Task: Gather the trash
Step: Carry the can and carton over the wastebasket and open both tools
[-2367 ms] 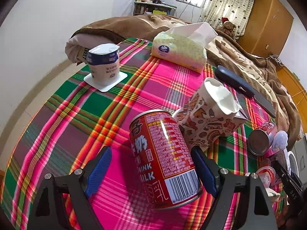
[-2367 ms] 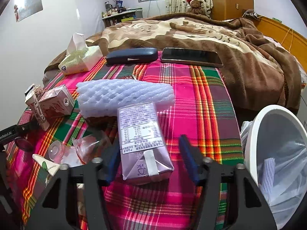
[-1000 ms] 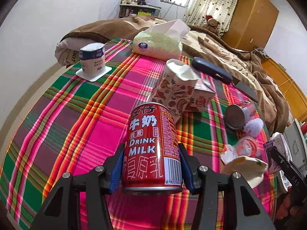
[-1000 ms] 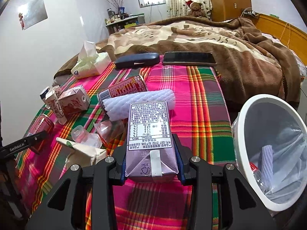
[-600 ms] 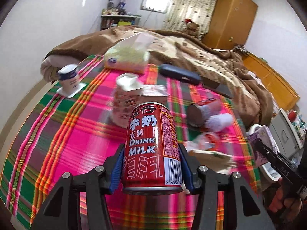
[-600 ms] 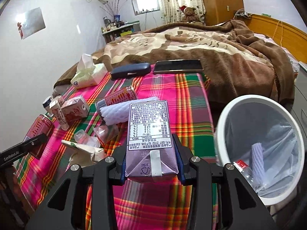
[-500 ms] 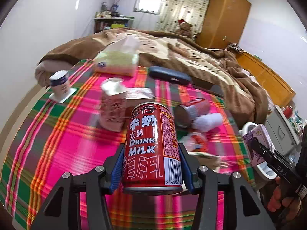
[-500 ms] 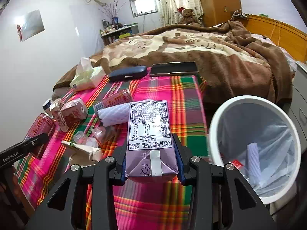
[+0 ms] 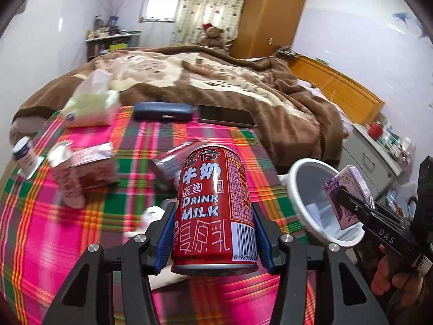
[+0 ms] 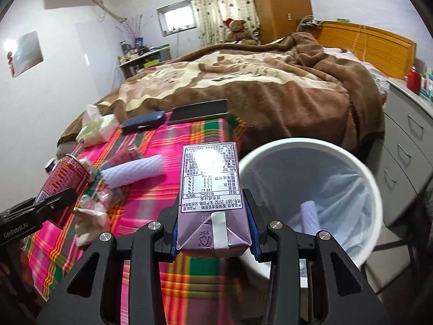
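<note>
My left gripper [image 9: 213,239] is shut on a red milk can [image 9: 213,203] and holds it upright above the plaid blanket [image 9: 54,230]. My right gripper [image 10: 212,228] is shut on a purple drink carton [image 10: 211,189], lifted beside the white trash bin [image 10: 351,162]. In the left wrist view the bin [image 9: 295,173] is at the right with the carton [image 9: 349,189] over its near rim. In the right wrist view the can [image 10: 63,178] is at the left. A white foam sleeve [image 10: 310,214] lies in the lined bin.
On the blanket lie a second red can [image 9: 165,162], a white foam net [image 10: 135,173], a patterned carton [image 9: 92,165], a paper cup [image 9: 65,178], a yogurt cup [image 9: 23,151], crumpled wrappers [image 10: 92,216], a tissue pack [image 9: 89,108], a glasses case [image 9: 163,111] and a phone [image 9: 224,116]. A grey drawer unit [image 10: 406,140] stands right.
Both grippers have carried their items to the right toward the bin. The carton is now at the bin's rim, and the can is higher above the blanket.
</note>
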The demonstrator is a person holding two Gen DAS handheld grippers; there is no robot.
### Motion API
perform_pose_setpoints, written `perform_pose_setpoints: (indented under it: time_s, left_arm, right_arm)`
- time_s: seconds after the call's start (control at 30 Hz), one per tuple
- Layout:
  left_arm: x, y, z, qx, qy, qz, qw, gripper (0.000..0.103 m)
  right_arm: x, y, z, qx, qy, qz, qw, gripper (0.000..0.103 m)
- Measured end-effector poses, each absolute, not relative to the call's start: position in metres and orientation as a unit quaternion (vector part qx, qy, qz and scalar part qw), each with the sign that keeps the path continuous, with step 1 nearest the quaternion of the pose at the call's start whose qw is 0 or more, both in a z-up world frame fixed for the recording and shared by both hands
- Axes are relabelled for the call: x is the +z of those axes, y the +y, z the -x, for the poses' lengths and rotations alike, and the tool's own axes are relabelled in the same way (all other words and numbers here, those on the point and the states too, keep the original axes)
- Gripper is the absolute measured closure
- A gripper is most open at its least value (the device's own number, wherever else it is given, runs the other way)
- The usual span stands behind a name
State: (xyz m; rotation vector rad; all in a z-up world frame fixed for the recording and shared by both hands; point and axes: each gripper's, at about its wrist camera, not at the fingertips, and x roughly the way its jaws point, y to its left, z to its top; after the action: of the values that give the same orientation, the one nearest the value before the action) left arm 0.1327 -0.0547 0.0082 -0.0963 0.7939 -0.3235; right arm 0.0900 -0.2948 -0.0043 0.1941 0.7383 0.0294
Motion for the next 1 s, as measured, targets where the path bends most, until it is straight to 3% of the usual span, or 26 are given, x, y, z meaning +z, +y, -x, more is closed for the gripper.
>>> perform_pose_setpoints:
  time_s: [0.67,1.0]
  left_arm:
    - [-0.009,-0.222,-0.154,-0.291,0.412,-0.015,0.863,0.050]
    - [-0.022,-0.265,-0.165,-0.300,0.419,-0.033,0.856,0.050]
  right_arm:
    - [-0.029,-0.380,-0.087,-0.073,0.399,-0.111,0.907,0.063]
    - [-0.037,-0.399,-0.091,-0.080,0.412,-0.103,0.902,0.063]
